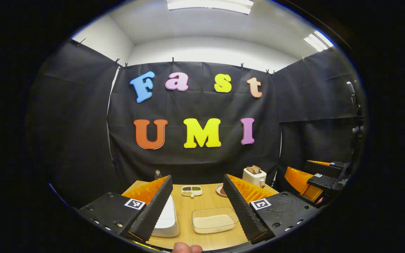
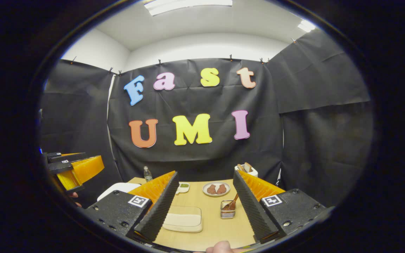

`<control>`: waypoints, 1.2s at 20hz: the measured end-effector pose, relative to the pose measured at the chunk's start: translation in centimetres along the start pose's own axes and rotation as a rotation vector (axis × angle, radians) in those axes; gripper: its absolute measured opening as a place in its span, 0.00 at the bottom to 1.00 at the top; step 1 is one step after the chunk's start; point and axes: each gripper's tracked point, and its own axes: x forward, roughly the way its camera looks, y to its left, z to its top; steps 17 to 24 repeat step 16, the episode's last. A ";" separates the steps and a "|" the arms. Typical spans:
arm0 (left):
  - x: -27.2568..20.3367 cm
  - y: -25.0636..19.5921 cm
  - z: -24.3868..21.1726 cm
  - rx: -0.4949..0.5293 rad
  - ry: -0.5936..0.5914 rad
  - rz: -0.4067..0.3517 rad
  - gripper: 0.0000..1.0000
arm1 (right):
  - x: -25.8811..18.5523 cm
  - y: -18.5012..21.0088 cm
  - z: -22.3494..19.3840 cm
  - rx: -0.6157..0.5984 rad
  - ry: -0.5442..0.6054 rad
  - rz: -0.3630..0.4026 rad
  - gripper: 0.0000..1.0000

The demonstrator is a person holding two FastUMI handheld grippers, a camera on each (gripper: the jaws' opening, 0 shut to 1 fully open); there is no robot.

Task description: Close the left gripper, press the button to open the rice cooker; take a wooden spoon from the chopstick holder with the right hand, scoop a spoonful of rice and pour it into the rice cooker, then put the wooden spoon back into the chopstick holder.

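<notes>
The white rice cooker (image 1: pixel 166 218) stands on the wooden table (image 1: pixel 209 202) at the near left, lid down, partly behind a finger of my left gripper (image 1: pixel 198 177). That gripper is open and held above the table, touching nothing. A clear tub of rice (image 1: pixel 213 221) lies just right of the cooker. In the right gripper view the rice tub (image 2: pixel 183 218) sits centre, and a small clear chopstick holder (image 2: pixel 227 209) with a wooden spoon (image 2: pixel 233 202) leaning in it stands to its right. My right gripper (image 2: pixel 206 174) is open, above the table's near edge.
At the back of the table are a divided dish (image 1: pixel 191 190), a plate with brown pieces (image 2: pixel 216 189), a white toaster with bread (image 1: pixel 254 175) and a small bottle (image 2: pixel 147 173). The cooker (image 2: pixel 118 189) shows at left, near the left gripper (image 2: pixel 74 170). Black cloth walls enclose the booth.
</notes>
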 end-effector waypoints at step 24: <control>0.7 2.5 0.0 0.040 -0.025 0.046 0.93 | 0.7 1.9 -0.4 -0.004 0.015 -0.011 1.00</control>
